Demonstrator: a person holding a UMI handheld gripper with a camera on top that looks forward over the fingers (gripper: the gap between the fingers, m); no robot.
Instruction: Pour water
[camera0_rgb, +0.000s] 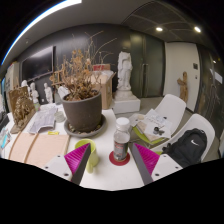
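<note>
A small clear bottle (121, 139) with a white cap stands upright on a red round coaster (120, 157) on the white table (112, 174). It is just ahead of my gripper (112, 158), between the lines of the two fingers, with a gap at each side. My fingers are open, and their magenta pads (78, 158) touch nothing. A pale green cup (89, 153) stands right beside the left finger. Beyond the cup sits a dark pot (83, 112) with a dry twiggy plant.
A white statue (125, 72) on a pedestal stands beyond the table. White chairs (172, 112) and a black bag (187, 146) are to the right. Papers (43, 120) and a carved wooden piece (20, 105) lie left. Green and yellow small items (148, 130) lie right of the bottle.
</note>
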